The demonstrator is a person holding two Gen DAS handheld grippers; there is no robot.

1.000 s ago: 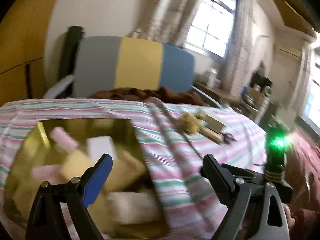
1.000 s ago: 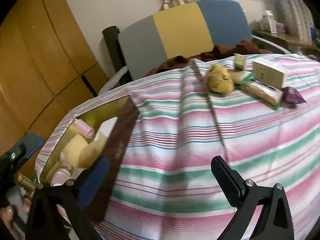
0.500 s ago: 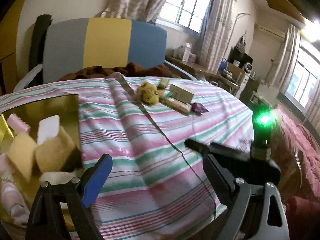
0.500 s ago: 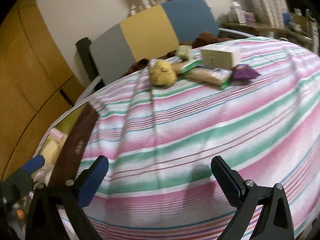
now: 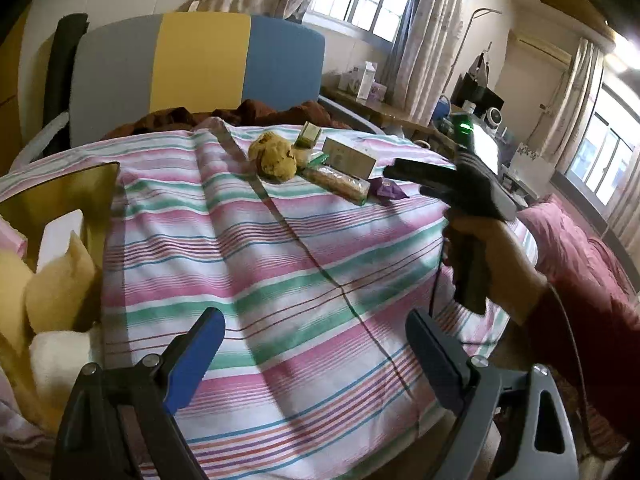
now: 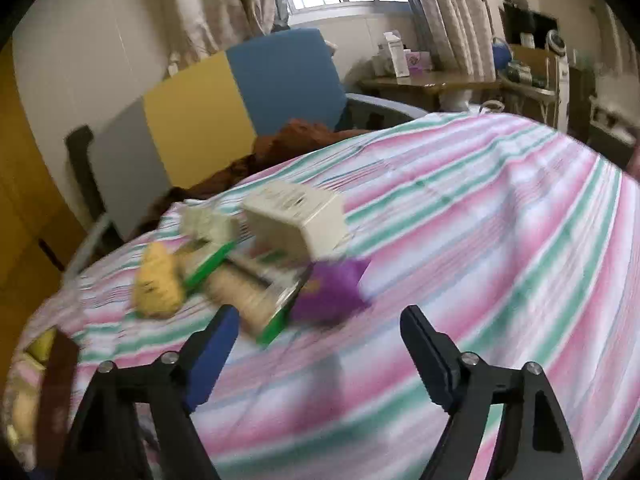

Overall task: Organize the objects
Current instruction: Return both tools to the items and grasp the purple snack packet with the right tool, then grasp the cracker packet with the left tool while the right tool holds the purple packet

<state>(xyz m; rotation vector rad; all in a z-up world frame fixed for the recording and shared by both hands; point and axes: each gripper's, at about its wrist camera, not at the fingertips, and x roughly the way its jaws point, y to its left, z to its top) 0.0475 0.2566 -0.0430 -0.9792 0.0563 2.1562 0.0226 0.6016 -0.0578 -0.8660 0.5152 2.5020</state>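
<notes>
A cluster lies on the striped cloth (image 5: pixel 304 264): a yellow lumpy sponge (image 5: pixel 274 156), a white box (image 5: pixel 348 158), a cracker pack (image 5: pixel 338 184), a purple wrapper (image 5: pixel 388 190) and a small green box (image 5: pixel 310 134). My left gripper (image 5: pixel 316 344) hangs open over bare cloth, nothing between its fingers. My right gripper (image 6: pixel 316 320) is closing, still apart, with the purple wrapper (image 6: pixel 328 290) just ahead of its tips and untouched. The cracker pack (image 6: pixel 248 292), white box (image 6: pixel 296 216) and sponge (image 6: pixel 158 284) sit blurred beyond. From the left wrist, the right gripper (image 5: pixel 404 178) points at the cluster.
A gold box (image 5: pixel 60 196) with several foam pieces stands at the left edge of the cloth. A grey, yellow and blue headboard (image 5: pixel 200 60) and a brown blanket (image 5: pixel 256 110) lie behind. A hand (image 5: pixel 496 264) holds the right gripper. A red quilt (image 5: pixel 572 248) lies on the right.
The right gripper swept right across the cloth to the cluster and its jaws narrowed. The left view swung from over the gold box toward the middle of the cloth.
</notes>
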